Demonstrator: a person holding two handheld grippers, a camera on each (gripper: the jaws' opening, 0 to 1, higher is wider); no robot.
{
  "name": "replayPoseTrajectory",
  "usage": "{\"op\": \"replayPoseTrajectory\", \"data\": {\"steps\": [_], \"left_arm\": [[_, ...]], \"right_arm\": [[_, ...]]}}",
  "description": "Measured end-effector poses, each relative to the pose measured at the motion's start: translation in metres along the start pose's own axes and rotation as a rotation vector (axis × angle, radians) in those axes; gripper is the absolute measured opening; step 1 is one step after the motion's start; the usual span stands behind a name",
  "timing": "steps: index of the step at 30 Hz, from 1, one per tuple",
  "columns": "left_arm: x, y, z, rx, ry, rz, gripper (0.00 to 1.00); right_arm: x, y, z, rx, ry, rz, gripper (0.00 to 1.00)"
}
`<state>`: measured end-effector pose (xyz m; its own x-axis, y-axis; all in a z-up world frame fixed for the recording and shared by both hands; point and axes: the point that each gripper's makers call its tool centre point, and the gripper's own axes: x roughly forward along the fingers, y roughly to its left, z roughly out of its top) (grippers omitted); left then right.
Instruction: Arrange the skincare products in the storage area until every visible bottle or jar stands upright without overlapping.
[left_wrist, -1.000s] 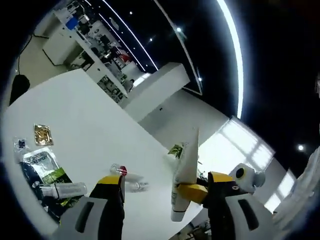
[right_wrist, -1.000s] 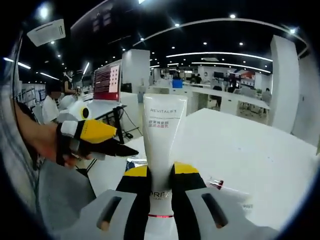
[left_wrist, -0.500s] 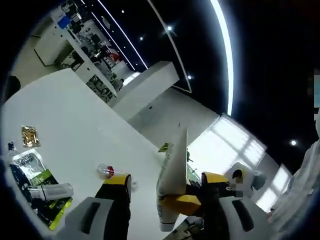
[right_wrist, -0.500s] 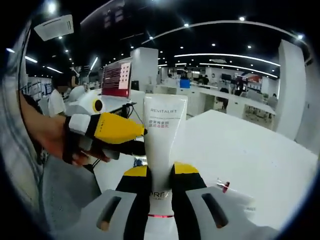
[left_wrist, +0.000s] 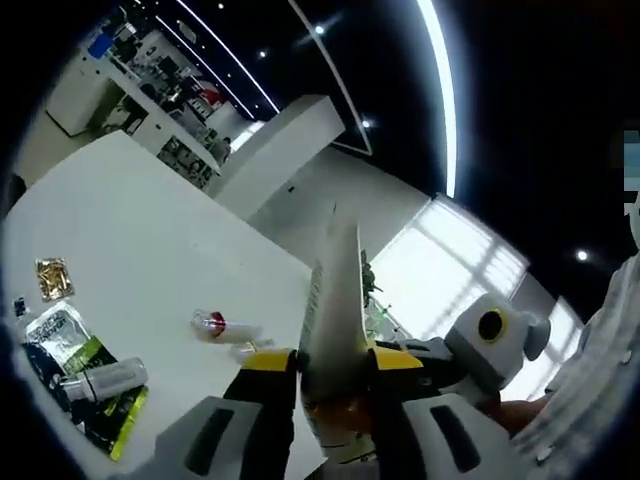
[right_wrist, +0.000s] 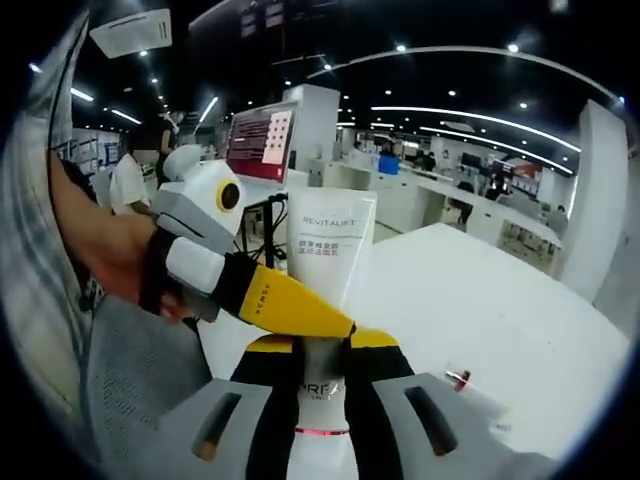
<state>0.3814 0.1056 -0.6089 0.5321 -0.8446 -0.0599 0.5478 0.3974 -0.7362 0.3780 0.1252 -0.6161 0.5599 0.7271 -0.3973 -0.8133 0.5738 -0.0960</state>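
Note:
A white Revitalift tube (right_wrist: 330, 245) stands upright between the jaws of my right gripper (right_wrist: 322, 348), which is shut on its lower end. My left gripper (right_wrist: 335, 322) reaches in from the left, with one yellow jaw across the front of the tube. In the left gripper view the same tube (left_wrist: 335, 290) shows edge-on, and my left gripper (left_wrist: 332, 368) is shut on its two faces. A small red-capped bottle (left_wrist: 222, 327) lies on its side on the white table (left_wrist: 150, 230); it also shows as the bottle (right_wrist: 465, 385) low at the right.
A clear bottle (left_wrist: 105, 378) lies on a green sachet (left_wrist: 72, 345) near the table's left edge, with a golden sachet (left_wrist: 52, 278) beyond it. A person's hand (right_wrist: 110, 265) holds the left gripper. Desks and a screen (right_wrist: 262, 140) stand behind.
My left gripper has moved in from beside the tube and its jaws have shut on it. The right gripper has kept its hold.

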Motion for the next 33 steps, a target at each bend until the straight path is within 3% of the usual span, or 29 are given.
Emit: {"op": "replayPoseTrajectory", "data": {"steps": [7,14,19,24,25,28,30,31,33], "left_arm": [[-0.003,0.003,-0.006,0.013,0.034,0.019,0.23],[-0.006,0.009,-0.01,0.113,0.072,0.065,0.16],[-0.007,0.013,-0.009,0.137,0.079,0.076,0.14],[-0.01,0.019,-0.012,0.257,0.128,0.11,0.14],[-0.012,0.021,-0.013,0.286,0.145,0.119,0.14],[-0.014,0.019,-0.012,0.248,0.142,0.085,0.14],[-0.017,0.017,-0.01,0.265,0.132,0.08,0.14],[-0.017,0.016,-0.009,0.274,0.139,0.084,0.14],[-0.019,0.019,-0.014,0.33,0.189,0.115,0.14]], "right_arm": [[0.001,0.004,-0.005,0.007,0.008,0.015,0.17],[0.006,0.005,-0.011,0.023,0.037,0.026,0.26],[0.008,0.007,-0.012,0.047,0.034,0.047,0.29],[0.006,0.009,-0.017,0.059,0.044,0.094,0.29],[0.004,0.01,-0.017,0.09,0.038,0.107,0.28],[-0.008,0.001,-0.014,0.123,0.012,0.086,0.27],[-0.016,-0.003,-0.005,0.184,-0.034,0.085,0.27],[-0.02,-0.004,-0.006,0.191,-0.021,0.088,0.28],[-0.025,-0.003,0.008,0.24,-0.081,0.101,0.32]]}}
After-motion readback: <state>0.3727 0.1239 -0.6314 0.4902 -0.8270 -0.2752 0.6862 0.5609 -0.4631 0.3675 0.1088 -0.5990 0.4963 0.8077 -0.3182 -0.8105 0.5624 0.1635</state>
